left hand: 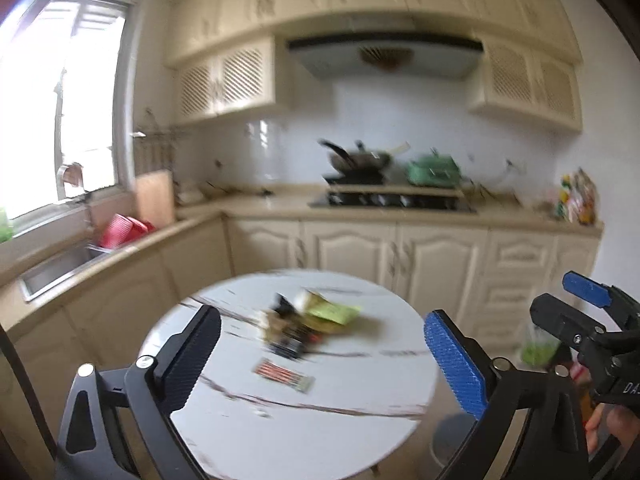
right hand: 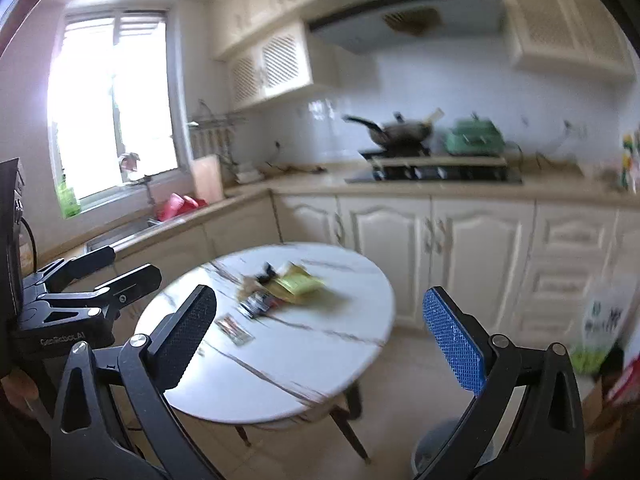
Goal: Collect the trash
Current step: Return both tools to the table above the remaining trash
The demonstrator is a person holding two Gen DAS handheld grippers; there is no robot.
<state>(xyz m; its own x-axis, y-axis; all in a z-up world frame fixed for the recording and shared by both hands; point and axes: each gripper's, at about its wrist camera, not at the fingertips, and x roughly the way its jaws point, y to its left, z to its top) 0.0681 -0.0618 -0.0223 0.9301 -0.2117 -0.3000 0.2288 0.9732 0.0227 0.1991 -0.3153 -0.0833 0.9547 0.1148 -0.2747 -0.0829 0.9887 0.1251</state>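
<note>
- Trash sits in a loose heap [left hand: 308, 322] near the middle of the round marble table [left hand: 360, 400]: a yellow-green packet [left hand: 332, 312] on top, dark wrappers beneath, and a flat striped wrapper [left hand: 284, 374] lying apart, nearer the cameras.
- Left gripper [left hand: 324, 356] stands wide open, nothing between its jaws; it hangs above and short of the table.
- Right gripper [right hand: 332, 340] likewise spread wide and empty, also off the table.
- Grey bin [right hand: 448, 456] shows on the floor below the table's near edge, partly hidden.
- Both views are smeared, so exact item edges are hard to read.
- Risk: a grab into the heap may catch only the top packet and scatter the rest.
- Risk: the flat wrapper lies flush on smooth stone; the pads may slide over it or push it toward the rim.
- Risk: the two grippers hang close side by side; reaching for one pile could knock them together.
</note>
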